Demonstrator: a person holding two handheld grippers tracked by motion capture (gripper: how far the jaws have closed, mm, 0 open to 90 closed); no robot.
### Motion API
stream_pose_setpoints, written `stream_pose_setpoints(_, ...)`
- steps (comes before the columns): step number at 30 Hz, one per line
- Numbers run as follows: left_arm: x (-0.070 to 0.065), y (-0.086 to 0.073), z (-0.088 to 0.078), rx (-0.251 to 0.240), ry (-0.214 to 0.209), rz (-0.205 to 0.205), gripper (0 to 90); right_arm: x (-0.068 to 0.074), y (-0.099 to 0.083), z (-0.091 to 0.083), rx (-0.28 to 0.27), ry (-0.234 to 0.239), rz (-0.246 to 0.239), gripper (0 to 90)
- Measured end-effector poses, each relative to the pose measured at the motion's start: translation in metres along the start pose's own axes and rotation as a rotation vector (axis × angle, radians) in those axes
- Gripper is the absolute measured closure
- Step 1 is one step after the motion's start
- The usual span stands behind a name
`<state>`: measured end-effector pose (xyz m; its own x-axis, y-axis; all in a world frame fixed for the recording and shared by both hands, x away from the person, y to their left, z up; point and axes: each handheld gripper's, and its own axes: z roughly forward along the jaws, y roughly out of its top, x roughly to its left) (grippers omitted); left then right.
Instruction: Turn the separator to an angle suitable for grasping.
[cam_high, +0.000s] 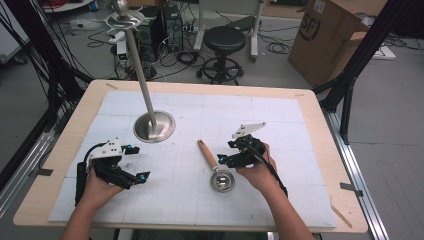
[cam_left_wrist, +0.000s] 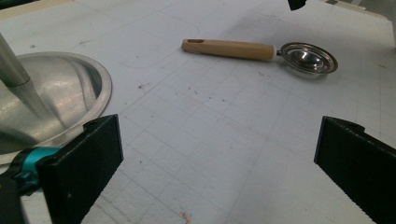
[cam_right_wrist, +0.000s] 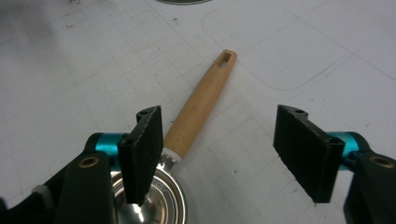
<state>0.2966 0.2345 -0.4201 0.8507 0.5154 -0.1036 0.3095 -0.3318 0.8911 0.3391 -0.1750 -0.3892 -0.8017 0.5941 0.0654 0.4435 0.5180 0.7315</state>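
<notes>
A measuring spoon with a wooden handle (cam_high: 206, 154) and a steel bowl (cam_high: 222, 180) lies flat on the white gridded mat (cam_high: 280, 130). My right gripper (cam_high: 227, 152) hovers just right of the handle, jaws apart. In the right gripper view the handle (cam_right_wrist: 201, 105) runs away between the jaws of the gripper (cam_right_wrist: 219, 149); the left jaw stands over the rim of the bowl (cam_right_wrist: 159, 196) and neither pad touches the wood. My left gripper (cam_high: 137, 162) rests open at the mat's left with nothing between its jaws (cam_left_wrist: 219, 158); from there the spoon (cam_left_wrist: 229, 49) lies well ahead.
A steel stand with a round base (cam_high: 154, 126) and a tall leaning pole (cam_high: 137, 60) stands at the mat's back left, close to the left gripper (cam_left_wrist: 79, 88). Beyond the wooden table's far edge are a black stool (cam_high: 224, 42) and a cardboard box (cam_high: 330, 37).
</notes>
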Motion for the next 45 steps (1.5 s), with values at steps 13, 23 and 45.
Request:
stream_pose_setpoints(13, 0.001, 0.0, 0.0, 0.0, -0.002, -0.003, 1.7, 0.006, 0.01, 0.023, 0.12, 0.016, 0.0, 38.2)
stream_pose_setpoints(23, 0.0, 0.0, 0.002, 0.008, -0.007, 0.004, 1.8, 0.014, 0.01, 0.046, 0.237, 0.007, 0.017, 48.7)
stream_pose_setpoints(45, -0.001, 0.0, 0.003, 0.022, -0.012, 0.008, 1.8, 0.024, 0.012, 0.059, 0.348, 0.012, 0.012, 62.7)
